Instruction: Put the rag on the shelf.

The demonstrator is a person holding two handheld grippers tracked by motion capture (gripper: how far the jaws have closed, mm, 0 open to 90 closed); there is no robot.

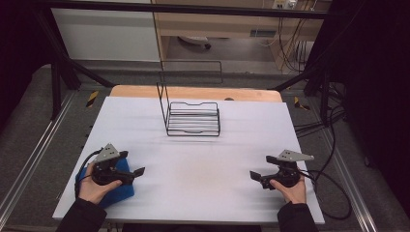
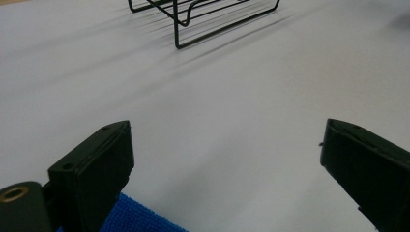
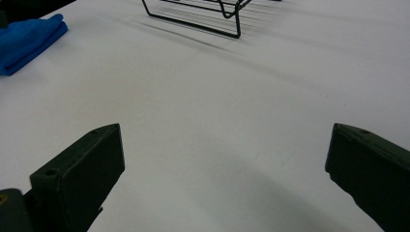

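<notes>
A folded blue cloth (image 1: pixel 122 187) lies at the near left of the white table (image 1: pixel 203 159). My left gripper (image 1: pixel 133 163) rests over it, held by a hand, jaws wide open with nothing between them. In the left gripper view the jaws (image 2: pixel 227 150) stand far apart above bare table, and a corner of the cloth (image 2: pixel 138 217) shows beside the left jaw. My right gripper (image 1: pixel 262 167) sits at the near right, also open and empty. The right gripper view has its gripper (image 3: pixel 225 154) over bare table and the cloth (image 3: pixel 29 41) far off at the upper left.
A black wire rack (image 1: pixel 192 118) with a tall upright wire handle stands at the middle back of the table, also seen as the rack (image 2: pixel 208 19) and the rack (image 3: pixel 203 14). Cables (image 1: pixel 333 193) trail off the right edge. Dark frame posts flank the table.
</notes>
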